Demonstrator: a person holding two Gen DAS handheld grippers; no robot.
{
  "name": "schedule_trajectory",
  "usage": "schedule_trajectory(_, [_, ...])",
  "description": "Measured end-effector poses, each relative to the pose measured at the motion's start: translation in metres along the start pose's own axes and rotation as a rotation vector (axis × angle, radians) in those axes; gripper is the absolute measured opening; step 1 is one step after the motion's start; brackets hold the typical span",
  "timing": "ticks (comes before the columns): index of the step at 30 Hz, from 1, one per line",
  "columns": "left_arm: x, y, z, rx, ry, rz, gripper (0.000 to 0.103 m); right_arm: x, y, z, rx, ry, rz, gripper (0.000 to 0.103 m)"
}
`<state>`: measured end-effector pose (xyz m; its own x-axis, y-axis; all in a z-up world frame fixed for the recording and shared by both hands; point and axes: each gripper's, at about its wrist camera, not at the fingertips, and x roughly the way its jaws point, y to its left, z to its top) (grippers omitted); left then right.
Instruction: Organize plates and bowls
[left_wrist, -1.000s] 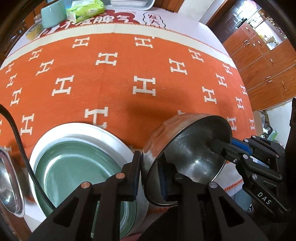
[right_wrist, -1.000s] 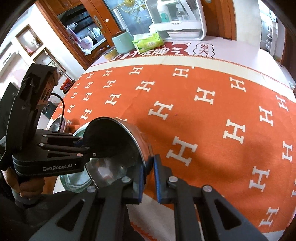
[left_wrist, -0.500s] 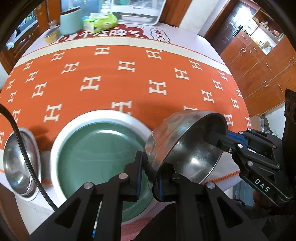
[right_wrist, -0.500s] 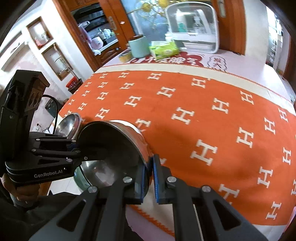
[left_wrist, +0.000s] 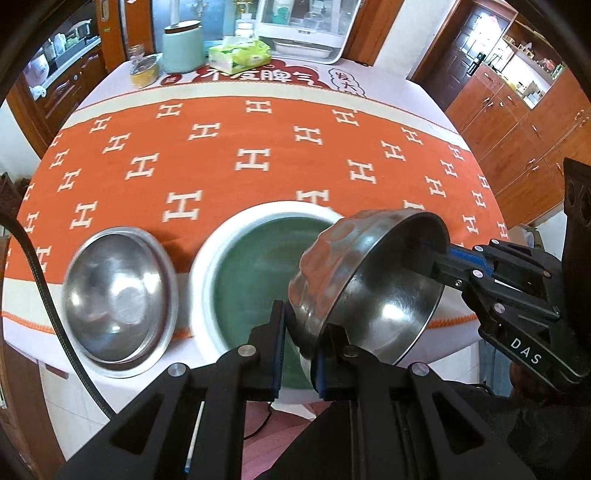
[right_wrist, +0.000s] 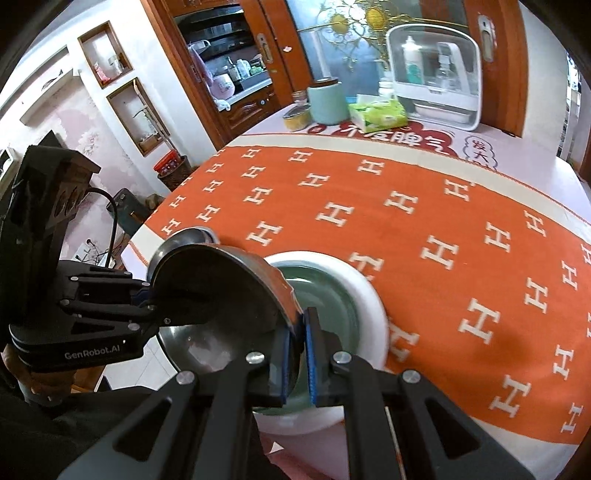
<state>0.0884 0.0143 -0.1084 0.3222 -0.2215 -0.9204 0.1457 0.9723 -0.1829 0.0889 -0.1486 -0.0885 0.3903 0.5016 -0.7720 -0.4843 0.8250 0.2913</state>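
- steel bowl (left_wrist: 373, 291): held tilted in the air above the near edge of the table, over the right part of the green plate (left_wrist: 255, 280); its mouth faces the holder.
- left gripper (left_wrist: 300, 350): jaws clamped on the near rim of the steel bowl, one pad outside the wall, one inside.
- right gripper (right_wrist: 300, 354): jaws clamped on the opposite rim, seen edge-on between the blue pads.
- handling, as judged: thin metal, light and stiff, not fragile; the polished wall looks slippery, so the rim is the sensible place to hold, and a two-sided grip limits swinging.
- second steel bowl (left_wrist: 118, 299): rests upright on the tablecloth (left_wrist: 251, 162), just left of the green plate, near the table edge.
- green plate: ceramic with a white rim, probably heavier and chip-prone; a dropped bowl could strike it.
- far end of table: green canister (left_wrist: 183, 46), tissue pack (left_wrist: 240, 55), small jar (left_wrist: 144, 72) and white box (right_wrist: 436, 74), well apart from the work.
- a black cable (left_wrist: 48, 306) crosses the left view beside the second steel bowl.
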Motion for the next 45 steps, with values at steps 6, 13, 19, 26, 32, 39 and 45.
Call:
schedule_trajectory(6, [-0.014,0.037,-0.005,-0.001,0.008,0.005,0.011,0.016,0.034,0.01,0.011,-0.001,0.002,0.007])
schedule_trajectory(13, [-0.026,0.08,-0.005,0.018,0.019,0.011,0.012,0.034,0.067,0.024,0.059,-0.024,-0.004,0.009])
schedule_trajectory(19, [-0.03,0.11,-0.002,0.067,0.031,0.015,0.012,0.049,0.091,0.03,0.117,-0.05,-0.022,0.009])
schedule_trajectory(26, [-0.026,0.144,0.006,0.121,0.061,0.017,0.012,0.076,0.112,0.034,0.211,-0.064,-0.032,0.009])
schedule_trajectory(32, [-0.02,0.17,0.012,0.137,0.087,0.007,0.012,0.097,0.123,0.036,0.284,-0.055,-0.032,0.01])
schedule_trajectory(39, [-0.007,0.193,0.014,0.137,0.116,0.001,0.013,0.119,0.132,0.038,0.337,-0.025,-0.038,0.01])
schedule_trajectory(45, [0.004,0.199,0.014,0.157,0.133,0.01,0.013,0.129,0.135,0.035,0.368,-0.007,-0.049,0.012])
